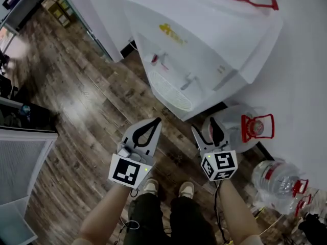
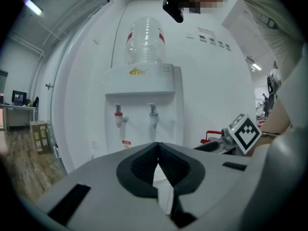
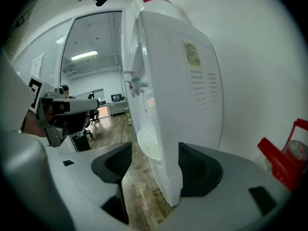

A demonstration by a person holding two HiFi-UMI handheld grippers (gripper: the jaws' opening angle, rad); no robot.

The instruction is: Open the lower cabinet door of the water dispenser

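Note:
The white water dispenser (image 1: 204,34) stands against the wall, with an empty bottle on top. Its two taps and round drip tray (image 1: 171,91) face me. In the left gripper view the dispenser (image 2: 144,88) is straight ahead, and its lower front is mostly hidden behind the gripper body. My left gripper (image 1: 156,122) (image 2: 158,150) is shut, tips touching, with nothing held. My right gripper (image 1: 206,126) (image 3: 155,161) is open and empty. It looks along the dispenser's vented side wall (image 3: 192,95) past the drip tray (image 3: 149,150). Both grippers hang short of the dispenser.
Two clear water bottles with red handles (image 1: 253,126) (image 1: 278,185) lie on the floor right of the dispenser. A dark desk (image 1: 20,116) and a white panel are at the left. Cardboard boxes (image 1: 56,6) sit far left on the wooden floor. My shoes (image 1: 186,189) are below.

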